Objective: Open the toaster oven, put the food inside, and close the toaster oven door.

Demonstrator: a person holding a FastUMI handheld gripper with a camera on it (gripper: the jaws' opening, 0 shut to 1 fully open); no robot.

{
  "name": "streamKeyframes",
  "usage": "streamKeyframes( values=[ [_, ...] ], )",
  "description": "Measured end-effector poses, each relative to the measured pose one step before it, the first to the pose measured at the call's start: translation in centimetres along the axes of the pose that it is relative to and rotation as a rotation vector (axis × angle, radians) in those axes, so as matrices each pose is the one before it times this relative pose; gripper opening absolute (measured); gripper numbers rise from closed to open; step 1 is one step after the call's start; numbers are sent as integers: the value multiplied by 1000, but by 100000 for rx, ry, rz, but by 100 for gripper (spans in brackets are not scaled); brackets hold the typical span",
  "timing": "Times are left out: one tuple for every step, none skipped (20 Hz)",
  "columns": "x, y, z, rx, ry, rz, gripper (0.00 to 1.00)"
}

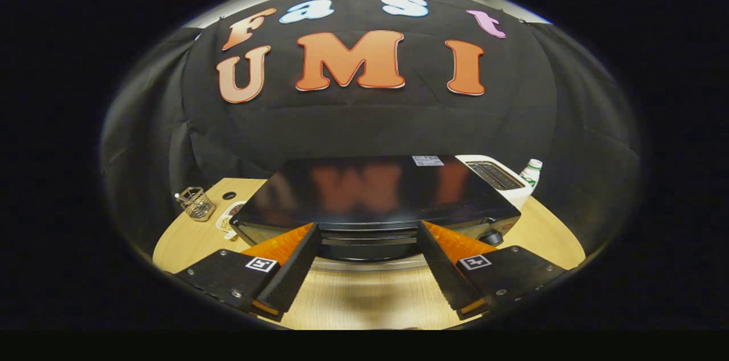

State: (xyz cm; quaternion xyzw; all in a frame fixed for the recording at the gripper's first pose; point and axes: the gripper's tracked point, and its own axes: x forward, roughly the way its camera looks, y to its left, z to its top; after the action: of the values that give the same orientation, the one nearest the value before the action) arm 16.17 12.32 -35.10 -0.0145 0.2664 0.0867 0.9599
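A black toaster oven (370, 190) with a glossy top stands on the wooden table straight ahead of me. My gripper (367, 229) is open, and its two fingers (293, 273) reach up to the oven's upper front edge. The dark bands of the oven's front (367, 244) lie in the gap between them, and neither finger presses on anything. From this high angle the door looks shut. A control knob (491, 237) shows at the oven's right front corner. Left of the oven, a white plate with food (229, 218) is partly hidden by the oven's side.
A small clear holder (196, 203) stands at the back left of the wooden table (364, 298). A white slot toaster (496, 176) and a white bottle with a green label (531, 172) stand behind the oven on the right.
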Motion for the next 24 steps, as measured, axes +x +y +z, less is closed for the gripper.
streamKeyframes(
  values=[
    [-439,27,-267,-159,415,9,100],
    [-430,-127,-307,-112,585,-98,100],
    [-470,-44,-382,-37,394,-143,100],
    [-638,-65,-405,24,418,-151,100],
    [-378,4,-399,13,346,-160,100],
    [-609,-2,-551,-111,319,-4,100],
    [-525,-62,-547,199,610,53,100],
    [-410,-46,-410,109,372,0,100],
    [-452,26,-520,-346,688,-1,100],
    [-468,-46,-745,101,475,-18,100],
    [-392,-40,-542,74,756,46,100],
    [-382,1,-609,65,779,12,100],
    [-372,-37,-642,-215,598,45,100],
    [-320,-101,-700,330,926,-40,100],
    [-212,-76,-539,513,984,-151,100],
    [1,59,-210,-278,1029,0,100],
    [86,16,-290,-415,857,79,100],
    [-98,3,-535,-259,1016,106,100],
    [-58,129,-408,-61,518,16,100],
    [-154,-18,-482,-238,322,34,100],
    [-305,-166,-383,-10,-82,-15,100],
    [-574,-108,-687,144,134,12,99],
    [-182,-120,-660,-81,520,13,99],
    [-286,-127,-563,-73,744,24,99]
  ],
)
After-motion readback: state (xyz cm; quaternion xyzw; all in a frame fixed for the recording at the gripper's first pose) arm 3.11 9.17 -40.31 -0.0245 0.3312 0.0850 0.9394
